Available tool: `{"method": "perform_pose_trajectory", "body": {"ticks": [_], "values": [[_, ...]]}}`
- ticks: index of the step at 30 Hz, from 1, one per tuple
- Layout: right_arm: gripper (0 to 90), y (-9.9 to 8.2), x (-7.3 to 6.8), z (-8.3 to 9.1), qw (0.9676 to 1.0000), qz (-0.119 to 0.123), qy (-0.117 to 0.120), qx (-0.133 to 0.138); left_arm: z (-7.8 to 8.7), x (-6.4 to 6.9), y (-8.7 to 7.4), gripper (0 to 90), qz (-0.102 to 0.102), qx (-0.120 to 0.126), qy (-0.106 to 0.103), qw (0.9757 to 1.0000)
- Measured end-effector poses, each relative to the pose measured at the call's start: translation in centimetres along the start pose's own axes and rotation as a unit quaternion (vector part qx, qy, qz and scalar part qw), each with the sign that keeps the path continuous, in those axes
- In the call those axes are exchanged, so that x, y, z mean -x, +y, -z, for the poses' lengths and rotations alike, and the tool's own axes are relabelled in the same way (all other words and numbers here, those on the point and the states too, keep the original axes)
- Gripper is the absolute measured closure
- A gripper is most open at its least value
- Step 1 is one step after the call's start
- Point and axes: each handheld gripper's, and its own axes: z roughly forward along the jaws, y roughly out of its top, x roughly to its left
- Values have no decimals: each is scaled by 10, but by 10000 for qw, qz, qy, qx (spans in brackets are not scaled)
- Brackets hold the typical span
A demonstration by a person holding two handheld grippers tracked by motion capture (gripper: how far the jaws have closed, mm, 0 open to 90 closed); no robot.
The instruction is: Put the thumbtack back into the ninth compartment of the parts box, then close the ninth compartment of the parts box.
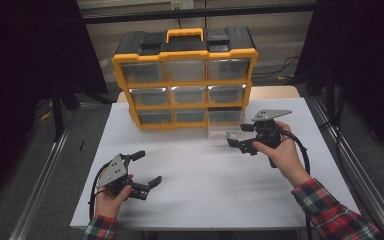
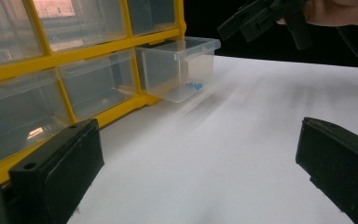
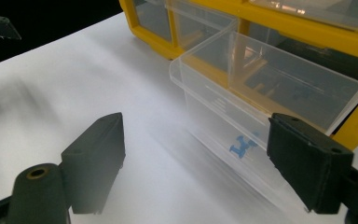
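A yellow and black organizer [image 1: 185, 80] with clear drawers stands at the back of the white table [image 1: 205, 195]. Its bottom right drawer [image 1: 224, 127] [image 2: 179, 70] [image 3: 261, 93] is pulled out, and small blue pieces [image 2: 195, 85] [image 3: 241, 145] lie inside. My right gripper [image 1: 239, 135] [image 3: 196, 168] is open just in front of that drawer with nothing between its pads; it also appears in the left gripper view [image 2: 261, 18]. Open and holding nothing, my left gripper [image 1: 147, 168] [image 2: 200, 172] rests near the table's front left.
The other drawers [image 1: 187, 94] are pushed in. Dark curtains flank the table, metal rails [image 1: 45, 170] run along both sides, and cables [image 1: 280, 67] lie behind the organizer.
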Motion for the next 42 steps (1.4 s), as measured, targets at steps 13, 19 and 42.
{"method": "perform_pose_trajectory", "body": {"ticks": [13,19,42], "values": [[215,-4,-8,-3,9999,51,87,53,0,-1,0,4,-28,-30,4,10000],[231,-5,-10,-6,10000,44,47,34,0,-1,0,4,-31,-24,-7,10000],[669,-5,-13,-12,9990,117,-427,16,2,1,0,4,-58,-95,176,9998]]}}
